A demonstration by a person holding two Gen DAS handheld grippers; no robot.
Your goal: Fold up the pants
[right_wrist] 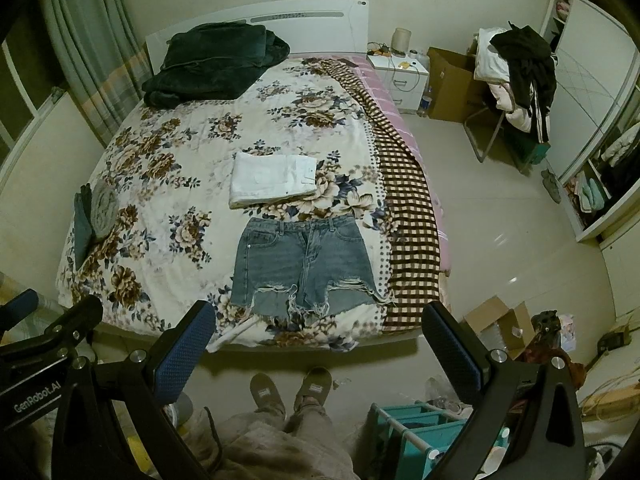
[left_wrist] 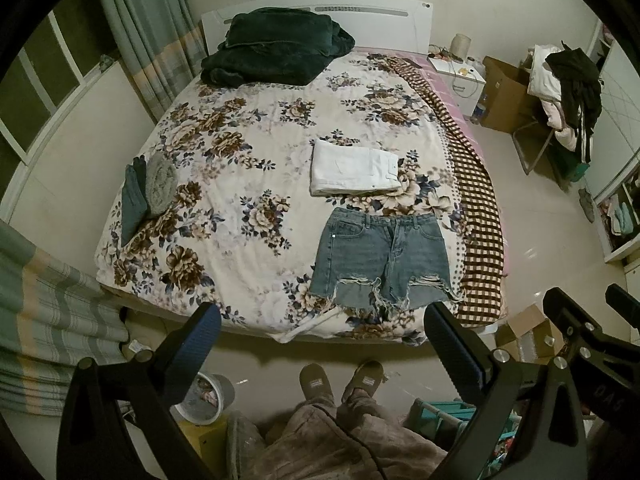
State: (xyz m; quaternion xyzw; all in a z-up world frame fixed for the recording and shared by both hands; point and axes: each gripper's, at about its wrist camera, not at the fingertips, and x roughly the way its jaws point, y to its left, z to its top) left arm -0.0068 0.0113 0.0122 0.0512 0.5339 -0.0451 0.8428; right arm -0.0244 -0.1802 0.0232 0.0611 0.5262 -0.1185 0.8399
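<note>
Blue denim shorts (left_wrist: 380,256) with frayed hems lie flat and unfolded near the foot of the floral bed (left_wrist: 248,200), waistband away from me. They also show in the right wrist view (right_wrist: 304,264). A folded white pair of pants (left_wrist: 354,168) lies just beyond them, also in the right wrist view (right_wrist: 274,180). My left gripper (left_wrist: 322,320) is open and empty, held above the floor short of the bed's foot edge. My right gripper (right_wrist: 318,320) is open and empty at the same height, beside the left one.
A dark green blanket (left_wrist: 276,44) is piled at the headboard. Folded grey and teal clothes (left_wrist: 148,192) lie at the bed's left side. A checked blanket (left_wrist: 476,216) runs along the right edge. My slippered feet (left_wrist: 340,380) stand on the floor. A teal rack (right_wrist: 420,432) and cardboard boxes (right_wrist: 500,324) are at the right.
</note>
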